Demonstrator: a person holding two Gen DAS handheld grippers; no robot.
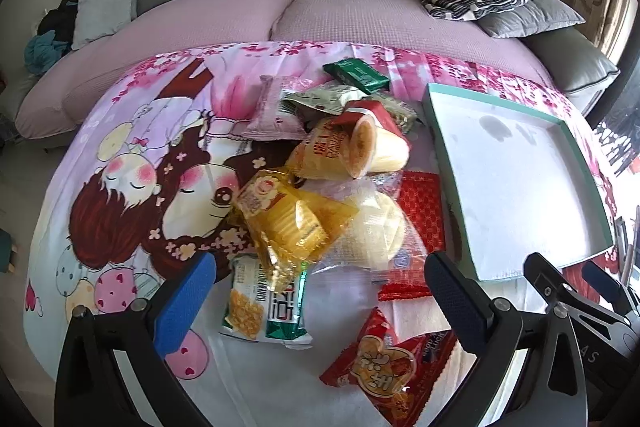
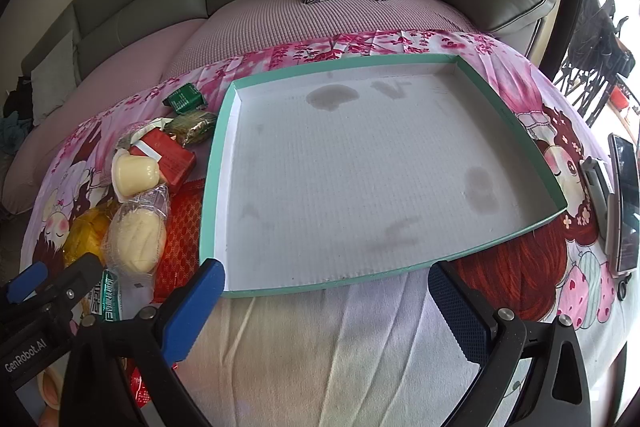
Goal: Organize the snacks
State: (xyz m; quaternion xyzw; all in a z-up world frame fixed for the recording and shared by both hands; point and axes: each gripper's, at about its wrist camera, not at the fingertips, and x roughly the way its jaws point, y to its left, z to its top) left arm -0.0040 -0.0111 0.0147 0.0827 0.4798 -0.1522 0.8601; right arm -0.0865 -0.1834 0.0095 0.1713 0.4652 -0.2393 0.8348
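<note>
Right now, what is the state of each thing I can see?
Shallow teal-rimmed cardboard tray: empty, stained.
Left tool: open, holding nothing.
Right tool: open, holding nothing.
Pale yellow pudding cup: on its side.
Mixed snack packets: piled beside tray.

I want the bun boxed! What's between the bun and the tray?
A flat red packet lies between the bun and the tray, seen in the right wrist view.

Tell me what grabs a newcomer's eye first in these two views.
First, the jumbled heap of snack packets on the cartoon-print cloth, left of the tray. Next, the wide teal-rimmed tray, holding nothing, its white floor blotched with dark stains. Then the blue-padded left claw, open above the heap's near edge, and the right claw, open before the tray's near rim.
</note>
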